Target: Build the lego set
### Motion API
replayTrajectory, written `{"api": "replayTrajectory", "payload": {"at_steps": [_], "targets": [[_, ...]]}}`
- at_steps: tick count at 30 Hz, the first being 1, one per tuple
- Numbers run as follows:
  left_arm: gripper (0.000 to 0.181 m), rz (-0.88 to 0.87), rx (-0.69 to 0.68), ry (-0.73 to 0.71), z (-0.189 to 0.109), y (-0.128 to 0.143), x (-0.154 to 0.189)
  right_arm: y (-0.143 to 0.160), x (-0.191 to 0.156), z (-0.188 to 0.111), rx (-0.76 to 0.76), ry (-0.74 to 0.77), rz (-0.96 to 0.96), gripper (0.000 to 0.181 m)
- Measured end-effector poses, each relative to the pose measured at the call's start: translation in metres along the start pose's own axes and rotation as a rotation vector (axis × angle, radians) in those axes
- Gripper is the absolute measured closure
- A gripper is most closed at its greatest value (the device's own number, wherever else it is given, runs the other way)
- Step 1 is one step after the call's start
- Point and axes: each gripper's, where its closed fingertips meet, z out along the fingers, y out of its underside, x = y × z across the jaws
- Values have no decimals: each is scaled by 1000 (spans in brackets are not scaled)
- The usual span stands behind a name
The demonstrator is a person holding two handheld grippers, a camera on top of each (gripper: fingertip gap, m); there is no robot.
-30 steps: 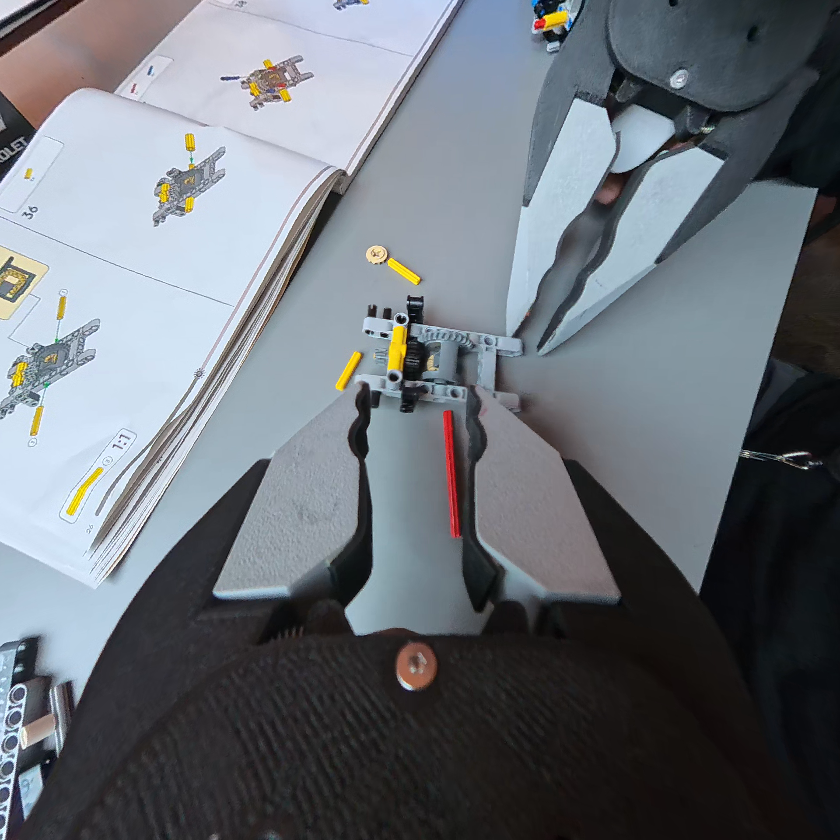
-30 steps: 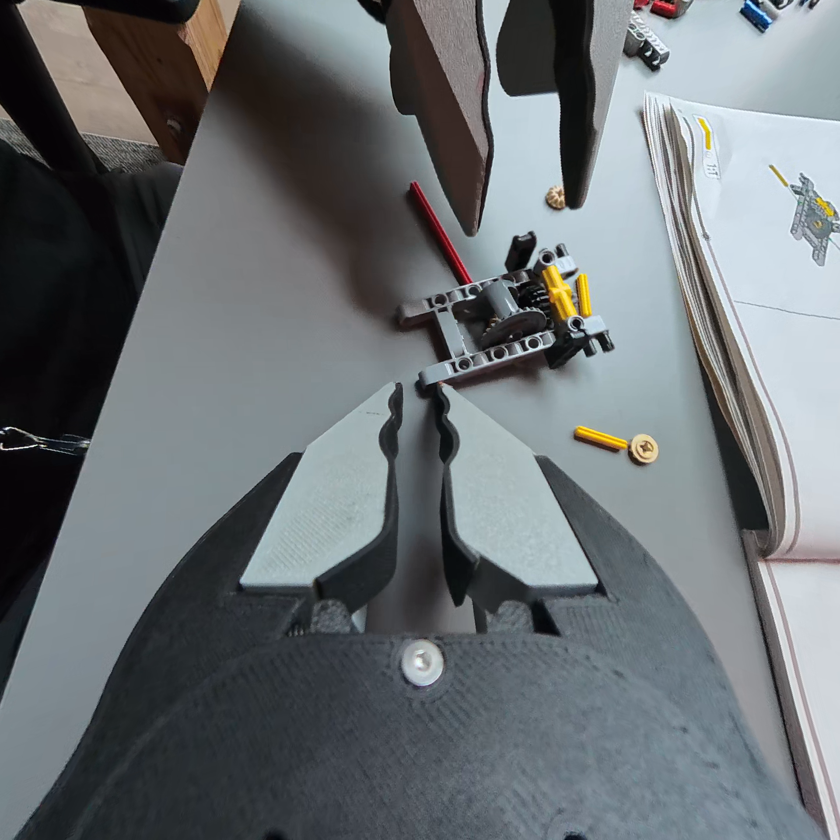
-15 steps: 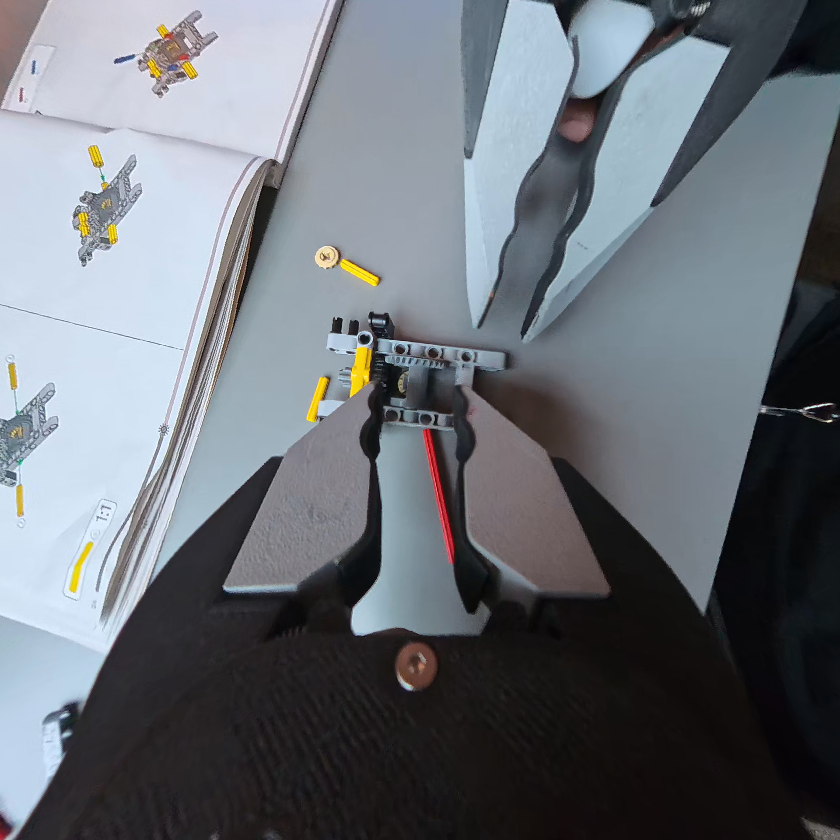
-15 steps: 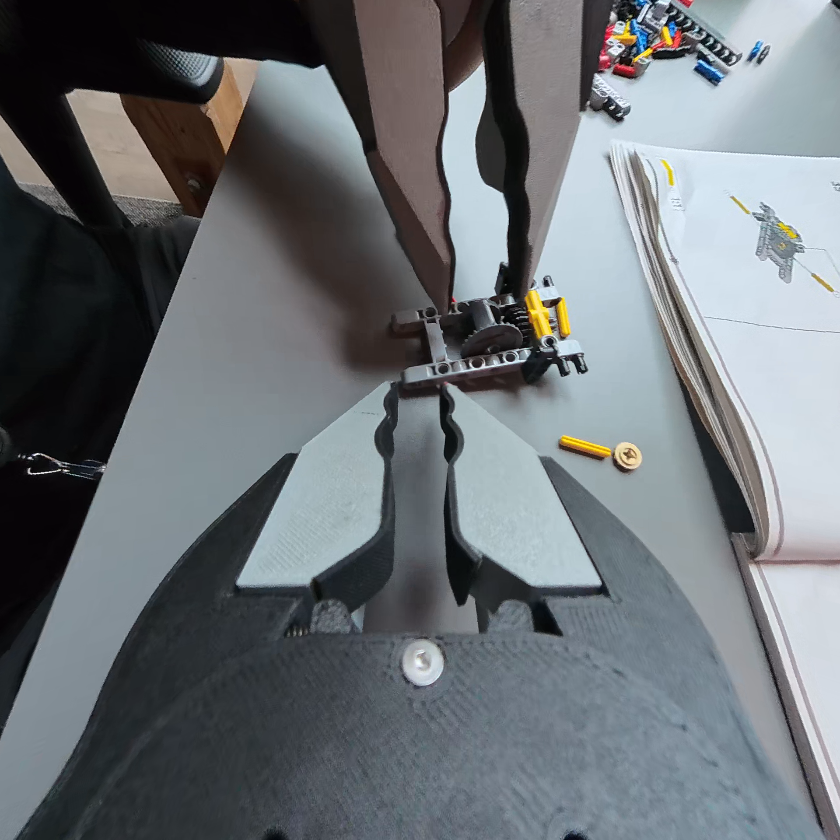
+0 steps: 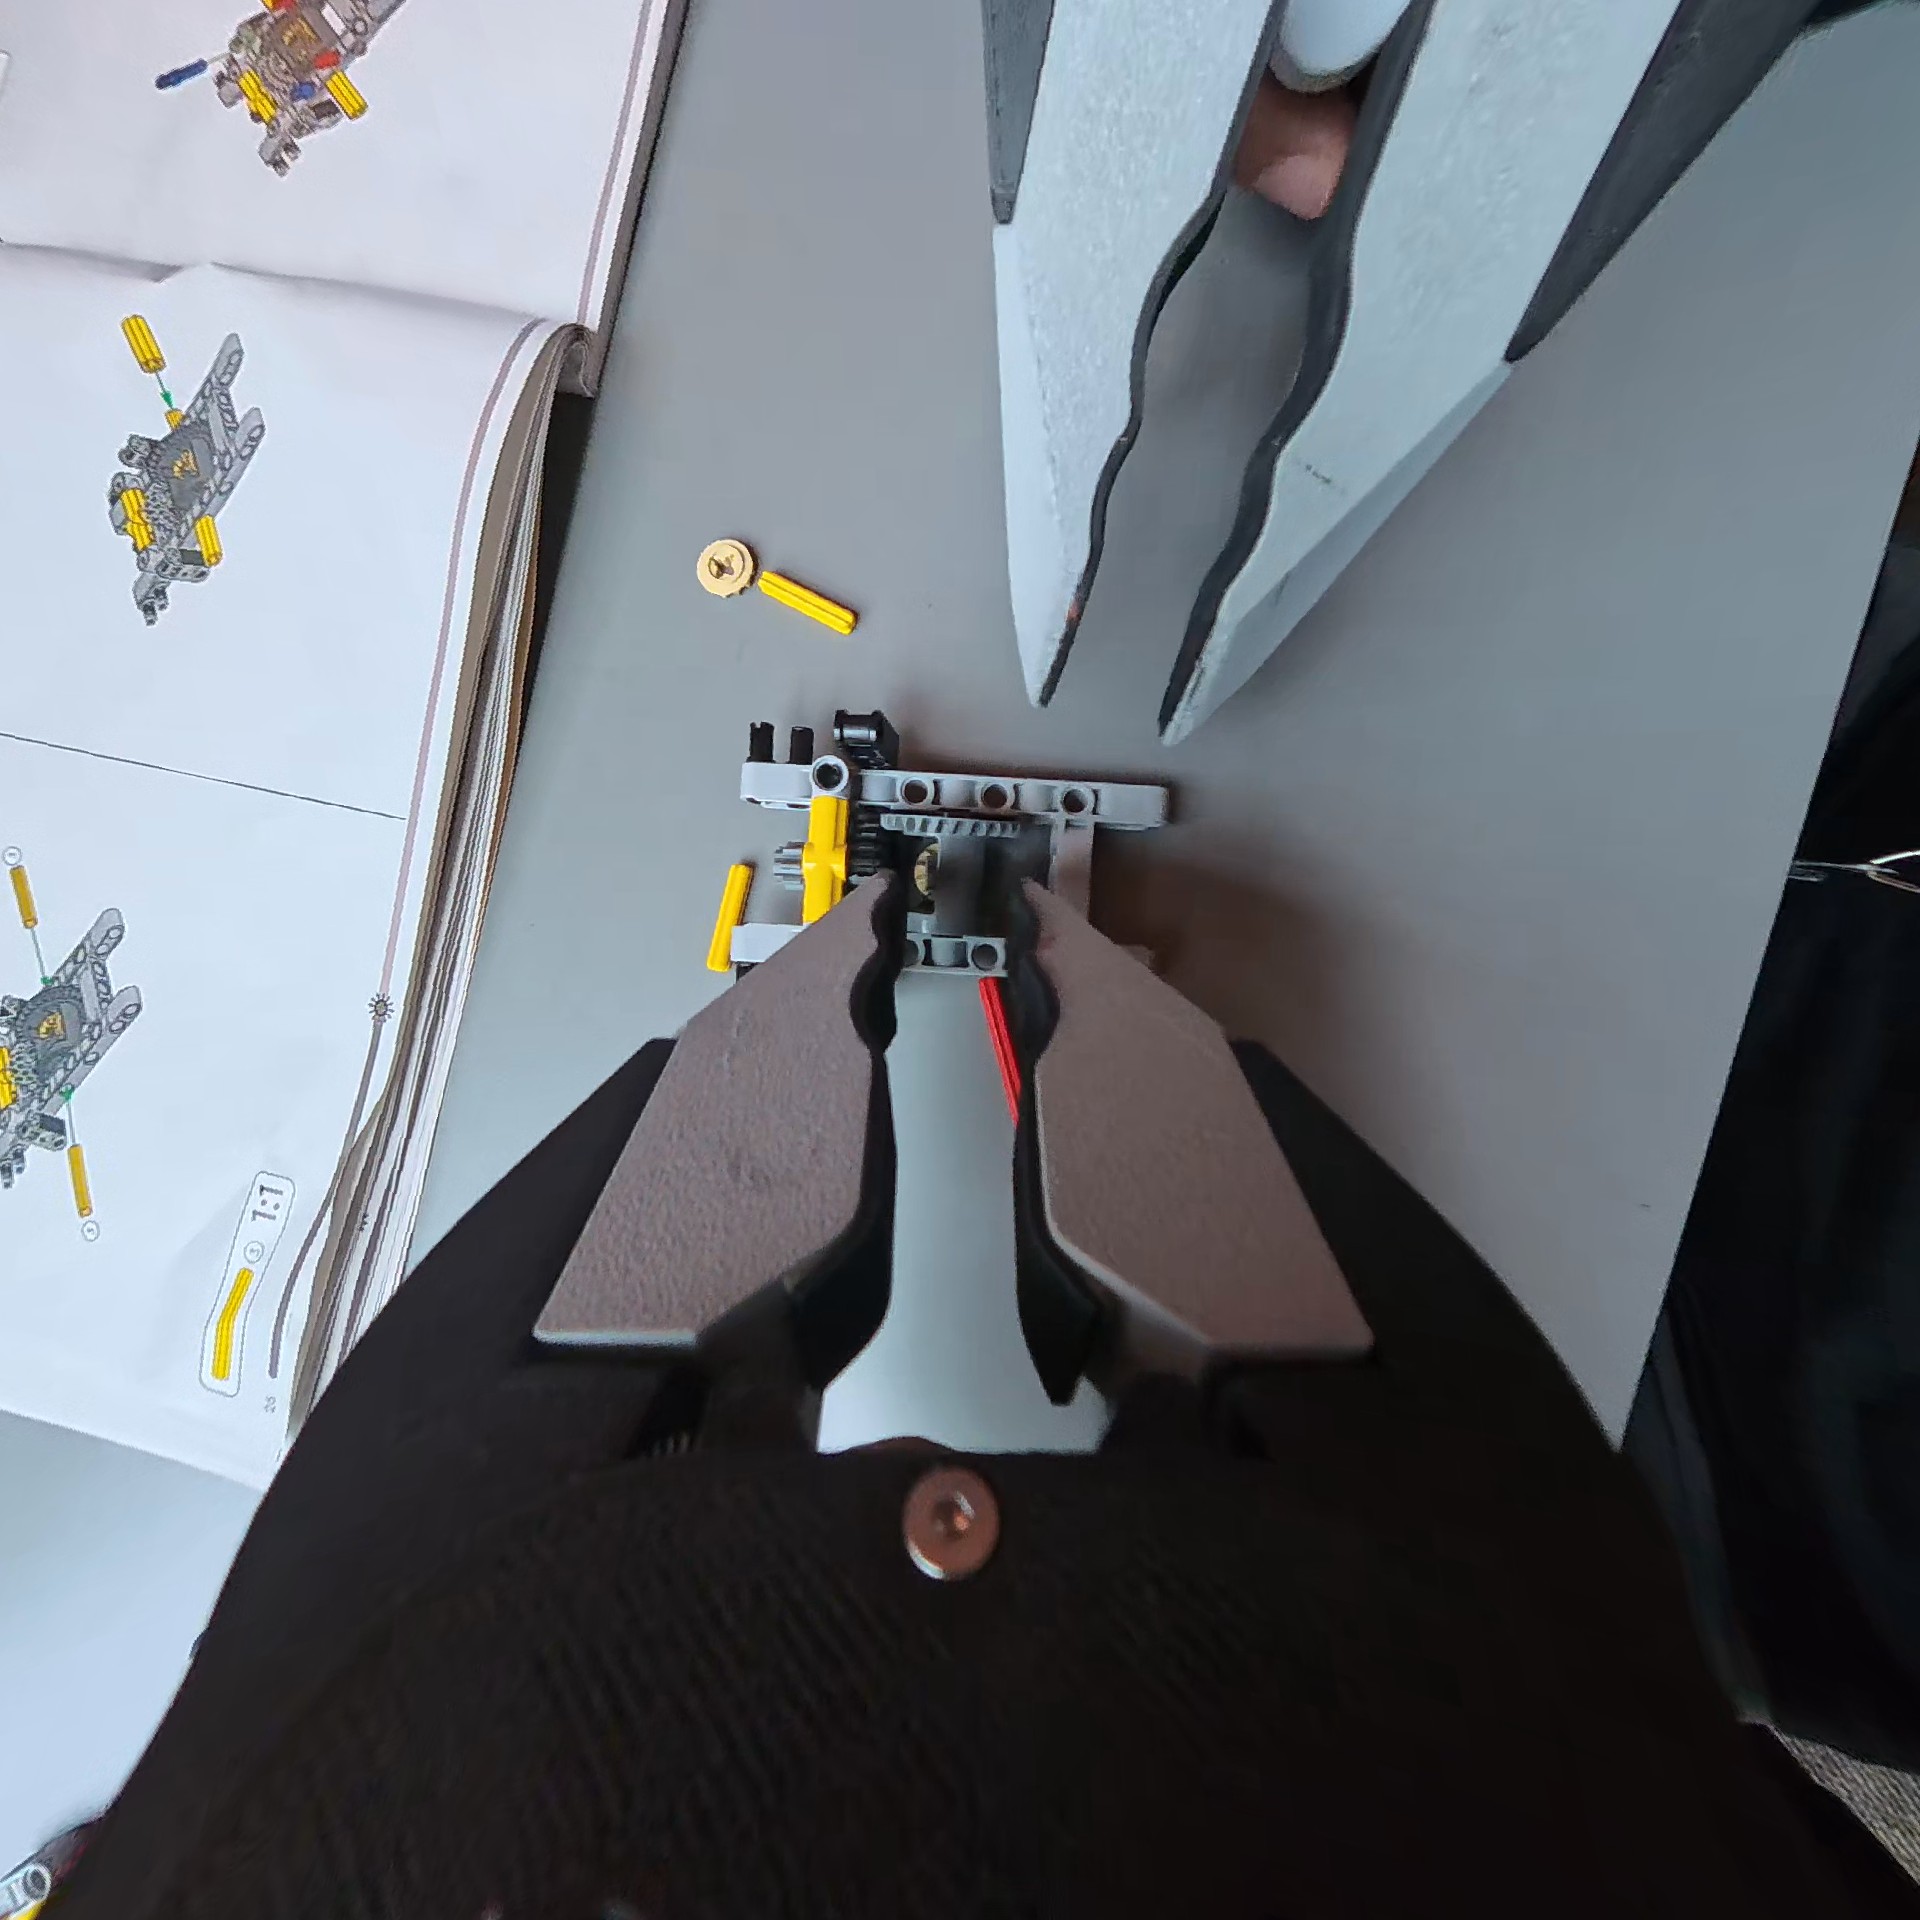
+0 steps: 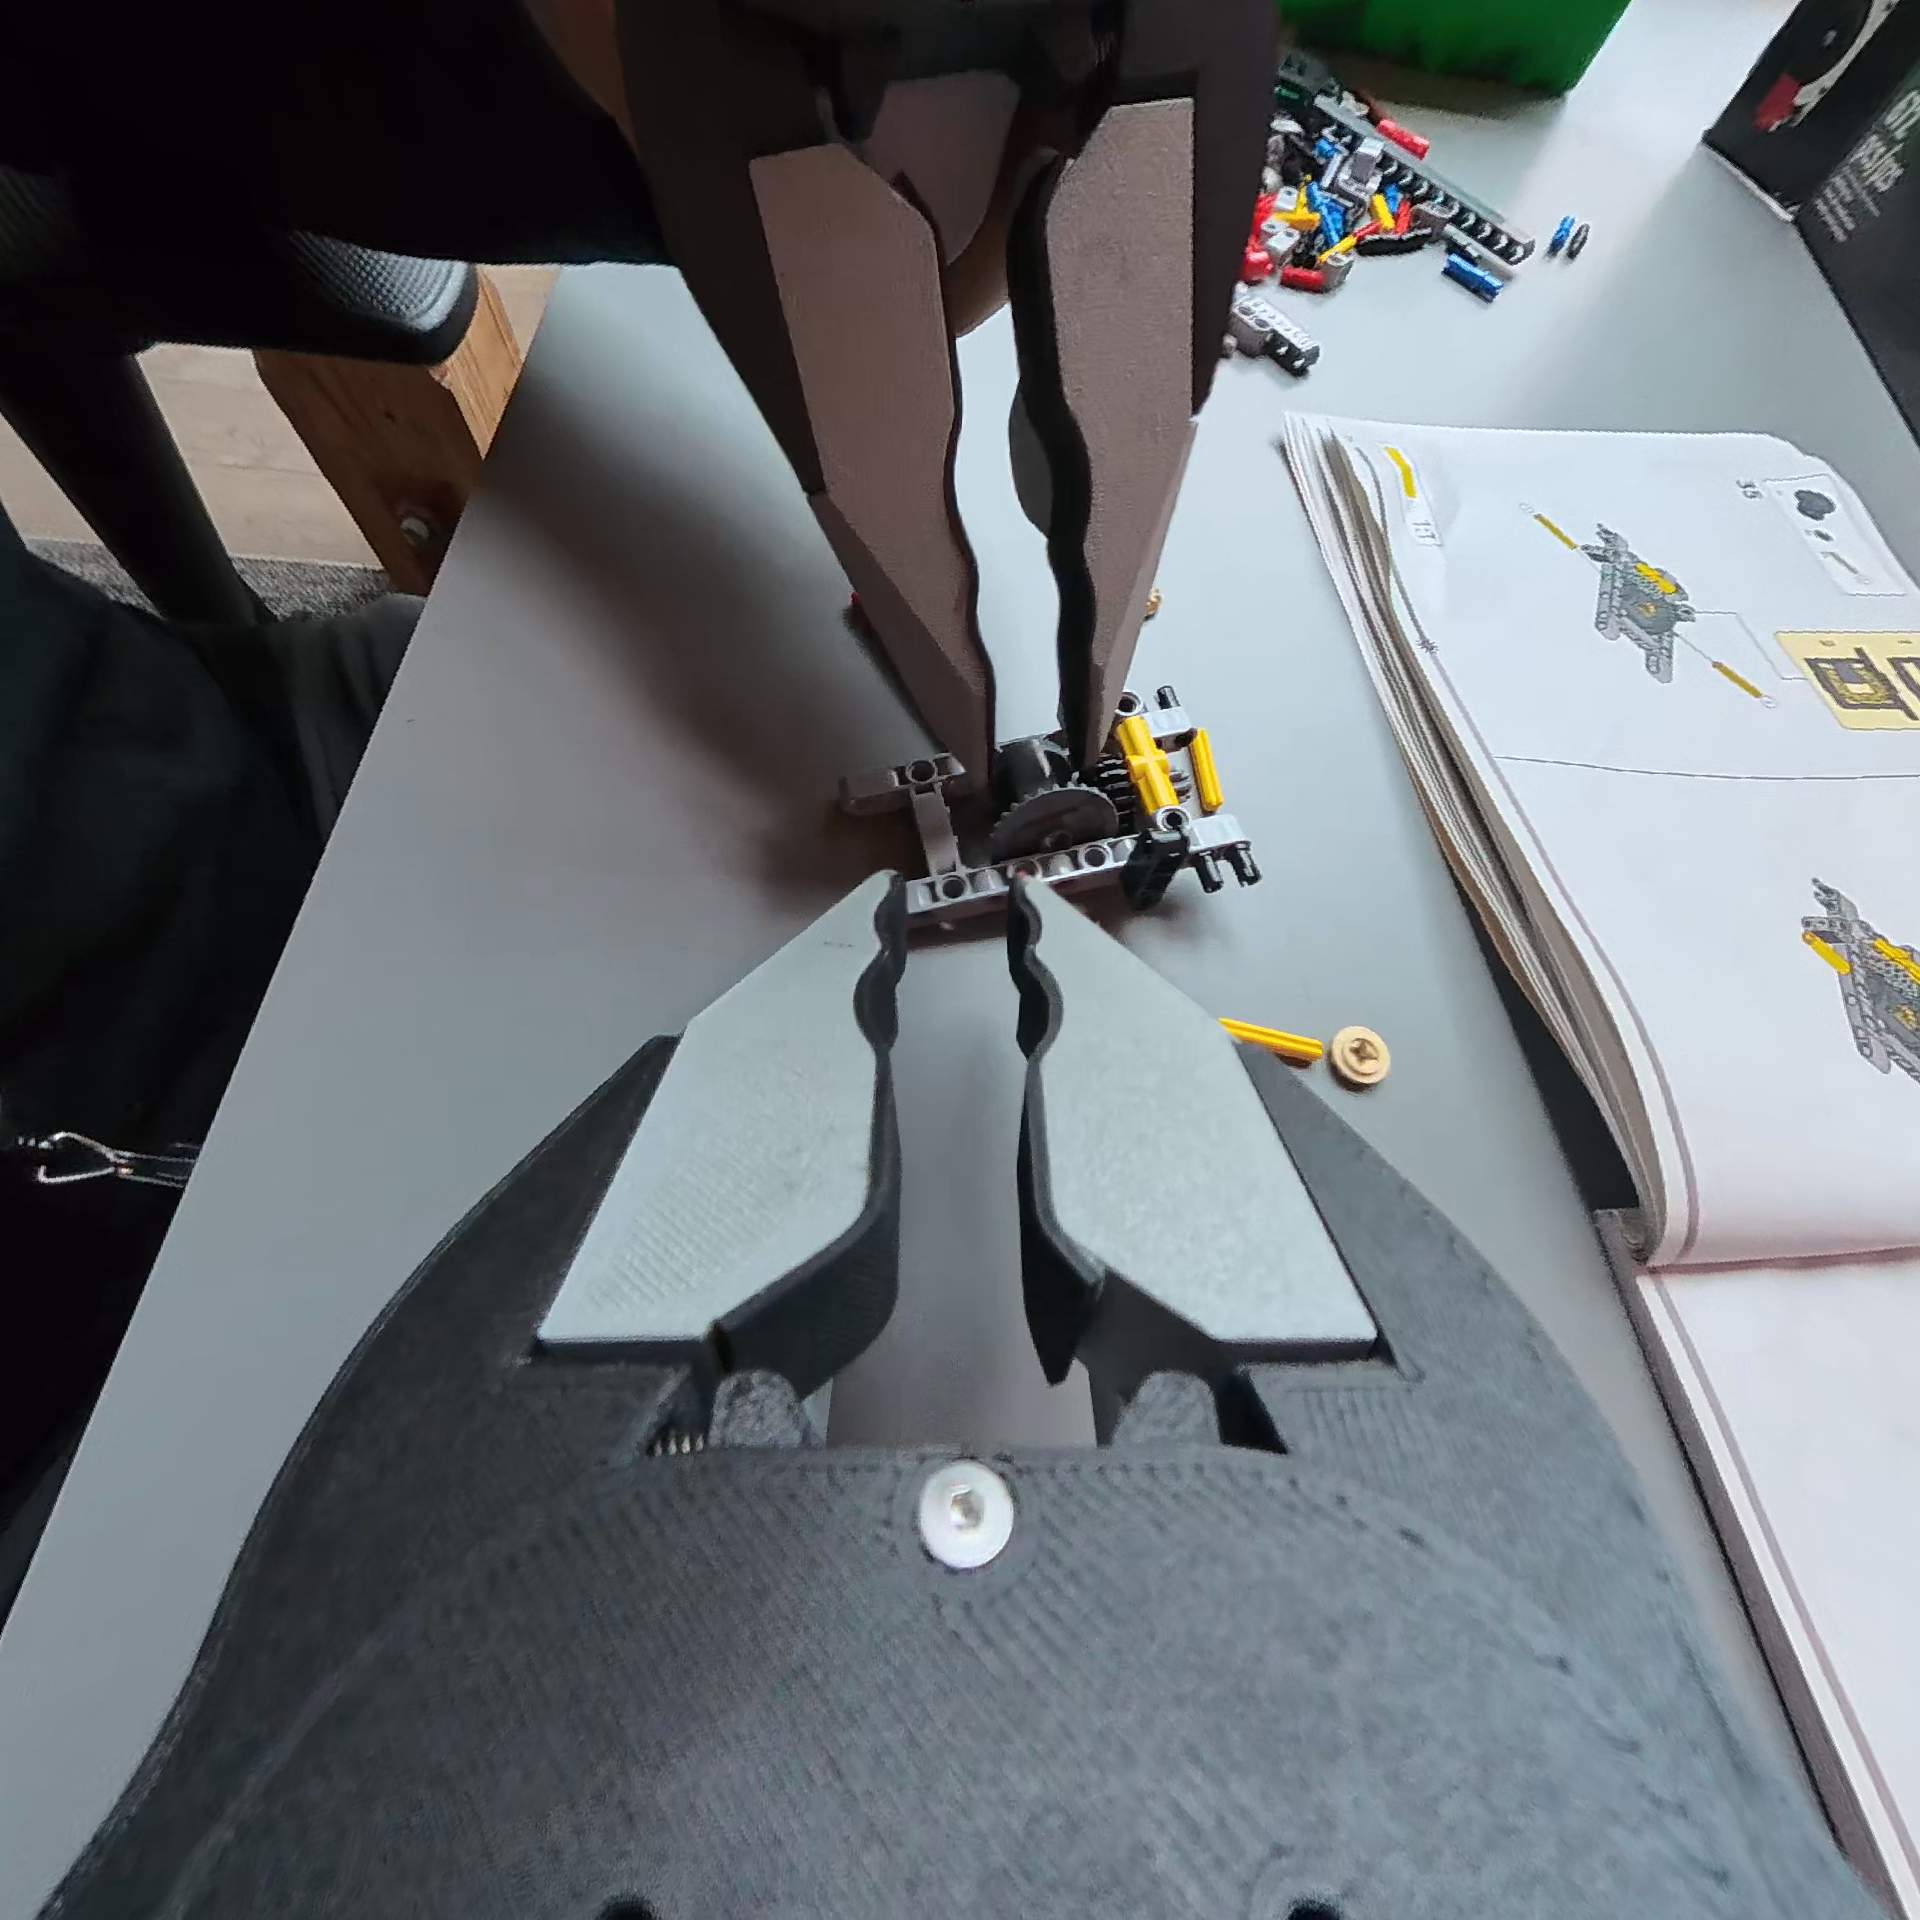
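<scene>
Your left hand-held gripper (image 5: 951,899): fingers partly open, tips down around middle of grey lego frame (image 5: 961,831) on bench (image 5: 1403,935). Your right hand-held gripper (image 6: 956,894): small gap, holding nothing, tips at frame's near edge. Yellow pin (image 5: 805,601), tan disc (image 5: 724,568) lie near booklet (image 5: 260,675).

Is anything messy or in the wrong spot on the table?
Nothing looks broken or spilled. A few loose bits lie around the grey build: a red rod poking out from under it, a yellow rod touching a tan round piece, and a pile of spare parts farther off. That seems normal mid-build.
</scene>
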Motion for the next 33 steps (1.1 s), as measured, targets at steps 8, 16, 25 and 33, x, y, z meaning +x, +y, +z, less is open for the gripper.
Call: {"api": "replayTrajectory", "payload": {"at_steps": [8,16,25,33], "targets": [[170,4,-7,13,0,1,0,-5,5,0,28,21,19,166],[171,0,-15,24,3,1,-1,-12,17,3,35,95,24,181],[174,4,-15,32,5,0,0,-17,19,17,19,102,18,181],[175,-7,-8,42,4,0,-1,-12,23,22,-15,120,17,181]]}}
